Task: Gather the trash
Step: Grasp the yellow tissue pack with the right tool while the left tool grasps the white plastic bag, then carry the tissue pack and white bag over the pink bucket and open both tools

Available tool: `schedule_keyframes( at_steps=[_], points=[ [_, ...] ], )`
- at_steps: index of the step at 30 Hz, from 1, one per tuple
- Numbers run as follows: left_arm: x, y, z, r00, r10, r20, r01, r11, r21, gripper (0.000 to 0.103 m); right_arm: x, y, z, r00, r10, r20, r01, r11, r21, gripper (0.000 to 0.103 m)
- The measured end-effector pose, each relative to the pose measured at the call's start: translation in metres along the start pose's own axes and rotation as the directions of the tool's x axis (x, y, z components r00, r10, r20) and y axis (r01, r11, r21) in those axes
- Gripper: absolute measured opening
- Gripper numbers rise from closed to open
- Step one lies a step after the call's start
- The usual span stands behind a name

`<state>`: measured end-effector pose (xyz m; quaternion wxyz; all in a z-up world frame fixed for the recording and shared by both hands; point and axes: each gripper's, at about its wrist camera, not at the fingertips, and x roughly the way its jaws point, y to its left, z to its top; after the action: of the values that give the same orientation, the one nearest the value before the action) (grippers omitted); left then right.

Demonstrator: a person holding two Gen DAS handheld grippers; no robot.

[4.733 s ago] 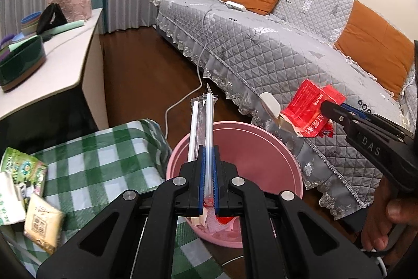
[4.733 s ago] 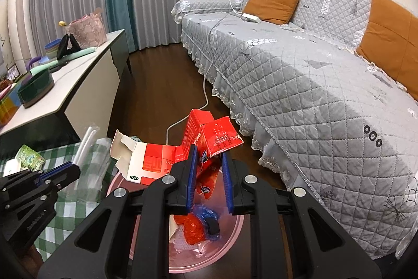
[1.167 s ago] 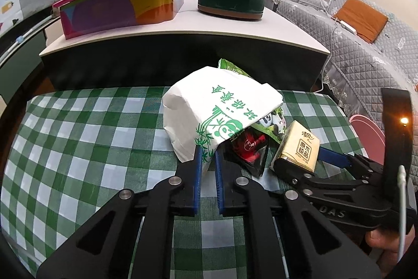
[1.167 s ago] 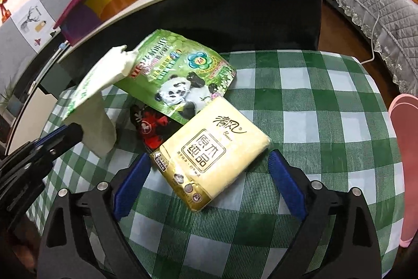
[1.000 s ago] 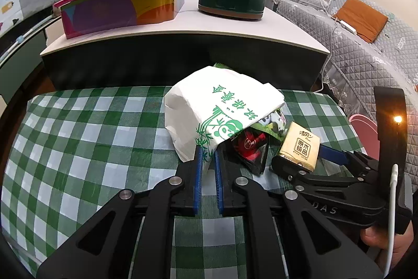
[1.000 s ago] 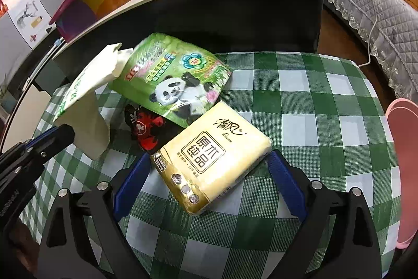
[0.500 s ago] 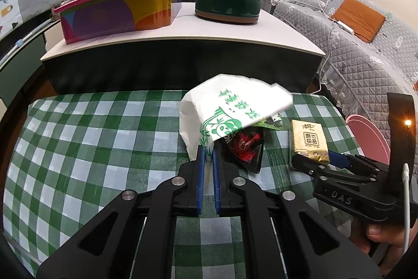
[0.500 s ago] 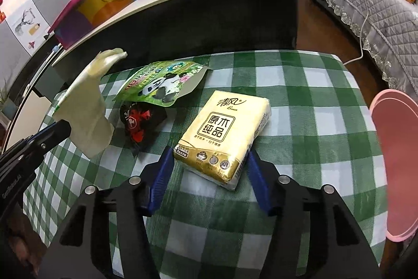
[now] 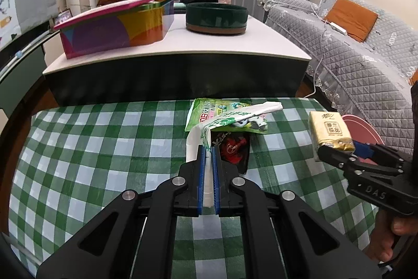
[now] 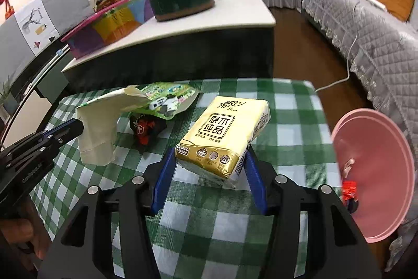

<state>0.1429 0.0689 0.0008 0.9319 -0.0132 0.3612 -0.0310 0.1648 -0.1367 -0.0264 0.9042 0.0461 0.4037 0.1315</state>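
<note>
My left gripper (image 9: pixel 207 148) is shut on a white paper bag with green print (image 9: pixel 194 145), which is lifted off the green checked tablecloth (image 9: pixel 91 148); the bag (image 10: pixel 99 127) droops from the left gripper (image 10: pixel 75 128). My right gripper (image 10: pixel 210 156) is shut on a yellow tissue pack (image 10: pixel 224 132) and holds it above the table; the left wrist view shows the pack (image 9: pixel 327 131) in the right gripper (image 9: pixel 337 151). A green panda packet (image 10: pixel 169 96) and a red-and-black wrapper (image 10: pixel 145 128) lie on the cloth.
A pink bin (image 10: pixel 376 174) holding some red trash stands off the table's right edge. Behind the table is a low white-topped cabinet (image 9: pixel 235 43) with a colourful tin (image 9: pixel 115 28) and a dark green round box (image 9: pixel 216 17). A grey sofa (image 10: pixel 378 22) lies to the right.
The right gripper's jaws closed on the tissue pack and raised it off the cloth. The left gripper lifted the white bag, uncovering the green packet and the red wrapper.
</note>
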Motion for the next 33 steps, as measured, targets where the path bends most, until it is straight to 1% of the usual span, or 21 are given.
schedule_keyframes(
  at_steps=[10,21,27,33],
  points=[
    [-0.020,-0.006,-0.003,0.999,-0.035,0.029,0.036,0.999,-0.005,0.005,-0.054,-0.005,0.008,0.997,-0.021,0.080,0.023,0.999,-0.027,0.052],
    [-0.044,-0.021,-0.005,0.995,-0.079,0.065,0.079,0.997,0.003,0.005,-0.120,-0.028,0.020,0.984,-0.059,0.166,0.072,0.995,-0.070,0.052],
    [-0.057,-0.033,-0.006,0.991,-0.092,0.092,0.090,0.996,0.023,0.005,-0.133,-0.047,0.010,0.976,-0.089,0.201,0.100,0.994,-0.045,0.052],
    [-0.064,-0.054,-0.008,0.987,-0.114,0.110,0.109,0.993,0.053,0.005,-0.132,-0.068,-0.005,0.971,-0.131,0.201,0.137,0.990,-0.015,0.052]
  ],
)
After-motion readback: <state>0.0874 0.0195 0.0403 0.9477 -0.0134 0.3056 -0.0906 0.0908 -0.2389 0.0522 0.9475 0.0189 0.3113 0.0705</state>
